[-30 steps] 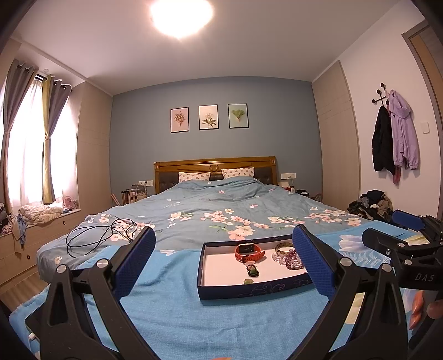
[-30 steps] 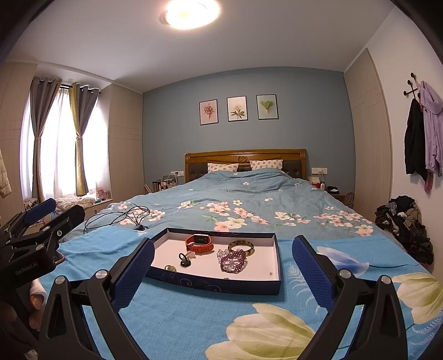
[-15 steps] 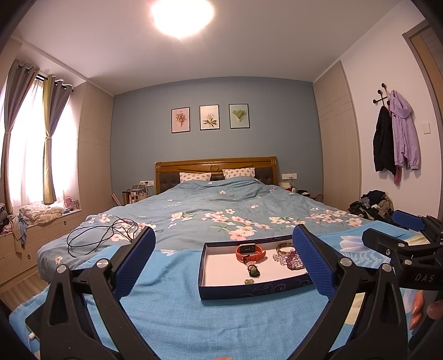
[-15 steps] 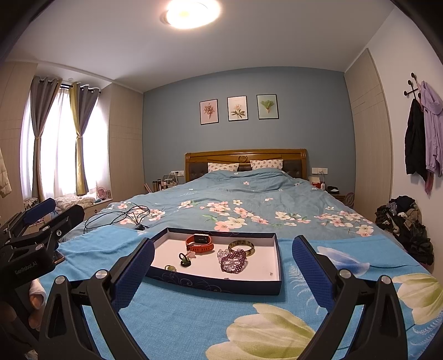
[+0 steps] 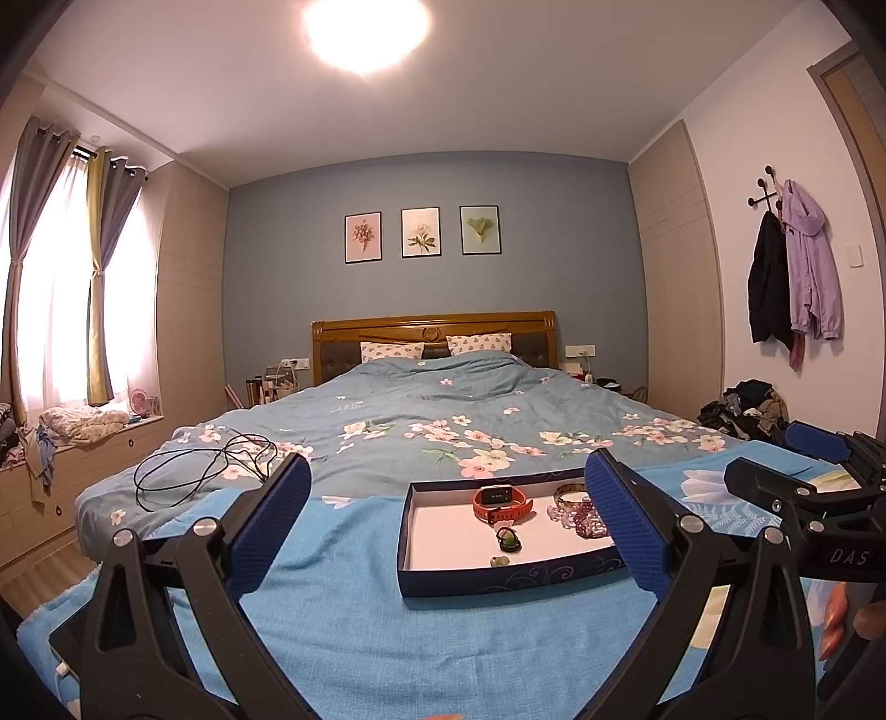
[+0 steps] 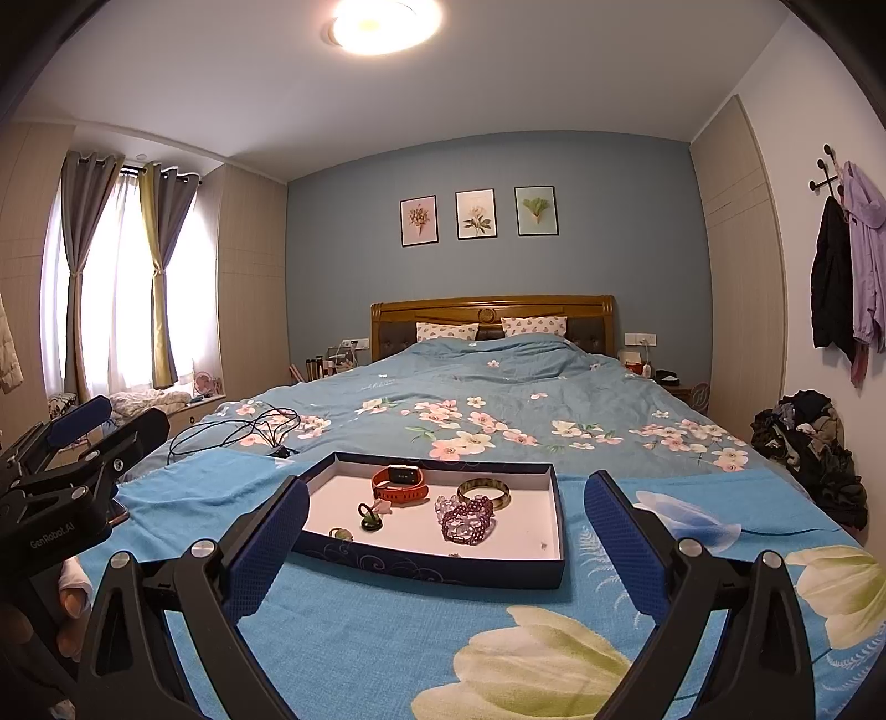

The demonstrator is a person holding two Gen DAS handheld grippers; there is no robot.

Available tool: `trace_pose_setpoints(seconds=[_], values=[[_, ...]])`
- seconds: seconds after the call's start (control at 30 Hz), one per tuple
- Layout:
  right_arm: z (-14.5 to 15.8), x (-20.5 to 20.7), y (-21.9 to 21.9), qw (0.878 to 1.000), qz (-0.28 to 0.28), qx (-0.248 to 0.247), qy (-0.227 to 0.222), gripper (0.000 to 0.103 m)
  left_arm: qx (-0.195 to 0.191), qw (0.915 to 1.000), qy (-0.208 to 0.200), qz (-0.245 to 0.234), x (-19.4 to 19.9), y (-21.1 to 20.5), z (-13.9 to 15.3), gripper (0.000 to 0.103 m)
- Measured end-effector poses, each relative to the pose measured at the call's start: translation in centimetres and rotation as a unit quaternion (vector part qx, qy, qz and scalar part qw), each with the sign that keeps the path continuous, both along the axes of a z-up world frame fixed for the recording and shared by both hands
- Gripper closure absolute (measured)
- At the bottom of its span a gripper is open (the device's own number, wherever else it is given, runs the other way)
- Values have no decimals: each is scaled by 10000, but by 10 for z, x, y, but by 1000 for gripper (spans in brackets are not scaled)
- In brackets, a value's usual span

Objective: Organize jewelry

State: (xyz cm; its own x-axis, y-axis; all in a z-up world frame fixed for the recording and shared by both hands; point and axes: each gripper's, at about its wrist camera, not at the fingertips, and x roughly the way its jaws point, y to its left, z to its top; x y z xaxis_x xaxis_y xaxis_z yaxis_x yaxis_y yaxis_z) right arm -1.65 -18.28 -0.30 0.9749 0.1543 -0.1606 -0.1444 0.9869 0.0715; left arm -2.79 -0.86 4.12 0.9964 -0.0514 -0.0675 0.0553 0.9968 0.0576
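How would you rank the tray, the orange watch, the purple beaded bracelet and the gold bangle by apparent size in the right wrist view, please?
1. Tray, by far the largest.
2. Orange watch.
3. Purple beaded bracelet and gold bangle look alike; the bracelet lies nearer the camera, so I would not rank them.

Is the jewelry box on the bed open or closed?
Open: the jewelry box has no lid on, and its white floor, orange watch and bangle show.

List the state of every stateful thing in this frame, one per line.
left gripper: open, empty
right gripper: open, empty
box tray: lidless, on bed
orange watch: in tray, strap looped
gold bangle: in tray, flat
purple bead bracelet: in tray
ceiling light: on
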Motion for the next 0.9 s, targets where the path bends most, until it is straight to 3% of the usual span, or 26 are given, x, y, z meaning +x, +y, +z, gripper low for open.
trace_pose_setpoints(seconds=[0.9], values=[[1,1,-3,10000,19,4,-11,7,-6,10000,-11,19,-3,0,0,5]])
